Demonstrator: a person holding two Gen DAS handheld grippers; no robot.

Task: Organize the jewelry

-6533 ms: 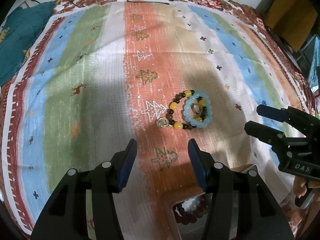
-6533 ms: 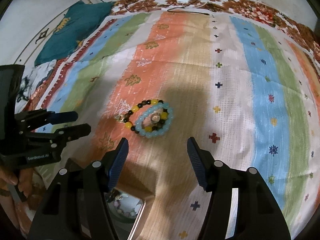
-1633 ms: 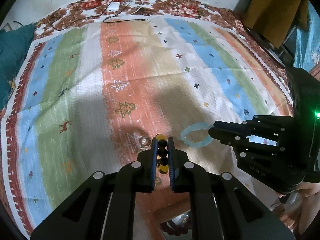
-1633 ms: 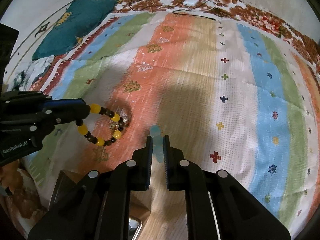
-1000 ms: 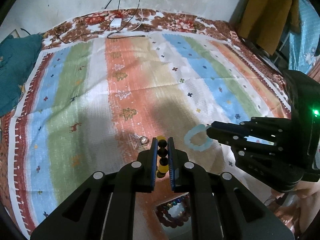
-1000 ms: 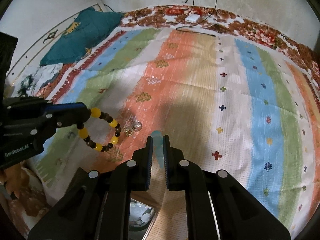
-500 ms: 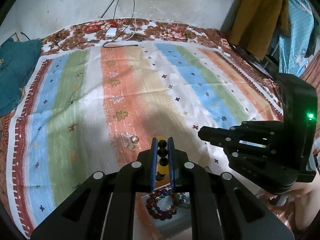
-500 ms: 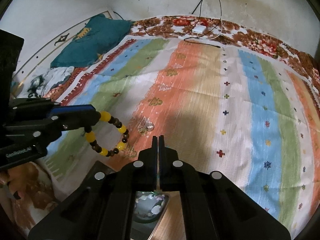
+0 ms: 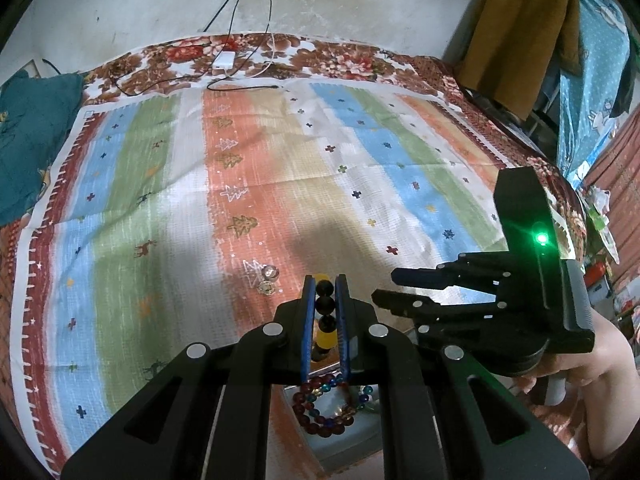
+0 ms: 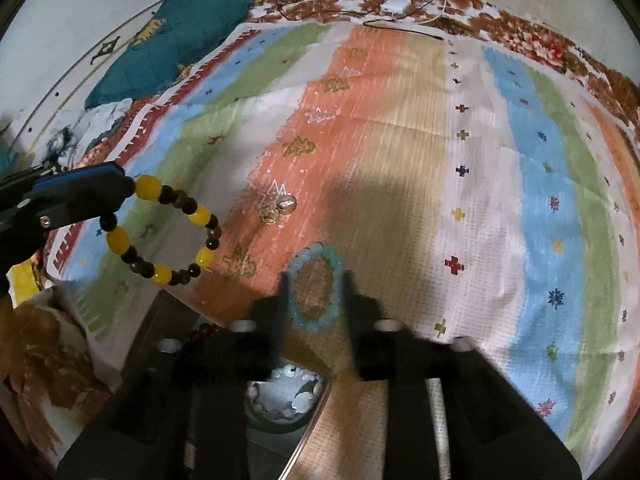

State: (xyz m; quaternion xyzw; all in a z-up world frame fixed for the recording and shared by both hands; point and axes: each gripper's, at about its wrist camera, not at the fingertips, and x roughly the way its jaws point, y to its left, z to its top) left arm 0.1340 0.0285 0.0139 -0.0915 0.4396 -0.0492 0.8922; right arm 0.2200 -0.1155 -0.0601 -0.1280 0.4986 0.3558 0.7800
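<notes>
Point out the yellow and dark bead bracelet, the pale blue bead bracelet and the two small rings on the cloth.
Yellow and dark bead bracelet (image 10: 202,214): right wrist view, a yellow bead.
Pale blue bead bracelet (image 10: 320,249): right wrist view, top beads.
Small rings (image 9: 269,277): left wrist view, between the pair.

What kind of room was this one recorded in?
Most likely a bedroom: the work surface looks like a bed under a striped cloth, with a floral bedspread beneath, a teal pillow at one side, and clothes hanging by the wall.

The right gripper (image 10: 314,300) smeared with motion blur, jaws opening; the box (image 10: 312,416) below stayed half hidden, its contents unreadable.
</notes>
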